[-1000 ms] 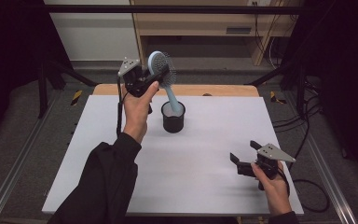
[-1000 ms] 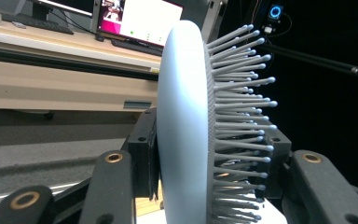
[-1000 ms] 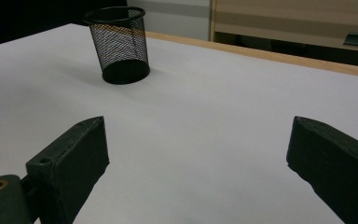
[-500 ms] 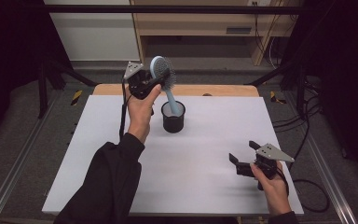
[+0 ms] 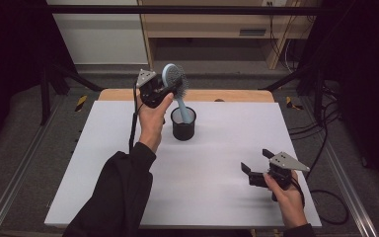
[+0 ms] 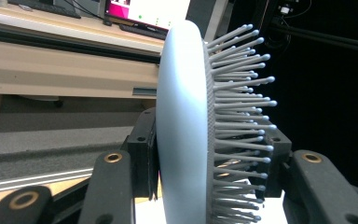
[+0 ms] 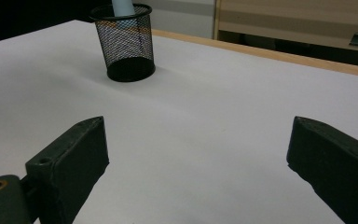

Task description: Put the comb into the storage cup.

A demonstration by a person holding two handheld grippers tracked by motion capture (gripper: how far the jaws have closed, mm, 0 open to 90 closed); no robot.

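jaws of the left gripper (image 5: 170, 89) are clamped on the round head of the pale blue hairbrush (image 5: 175, 79), one on the smooth back and one against the bristled face; in the left gripper view the hairbrush (image 6: 186, 126) stands edge-on between the two black jaws, its grey bristles pointing to that view's right; the left hand (image 5: 153, 116) holds this gripper raised over the far part of the white table (image 5: 103, 173), just beside the black mesh cup (image 5: 183, 123); the brush's handle slants down from the head into the cup's open top, so the brush leans tilted with its lower end inside the cup and its head above and to the left of the rim; whether the handle's tip touches the cup's bottom i cannot tell; in the right gripper view the mesh cup (image 7: 126, 42) stands upright on the white surface with the pale handle rising out of it; jaws of the right gripper (image 5: 256, 168) stand wide apart with nothing between them; the right hand (image 5: 284, 190) holds it low over the near right part of the table, well apart from the cup and the brush; a wooden strip edges the table's far side.
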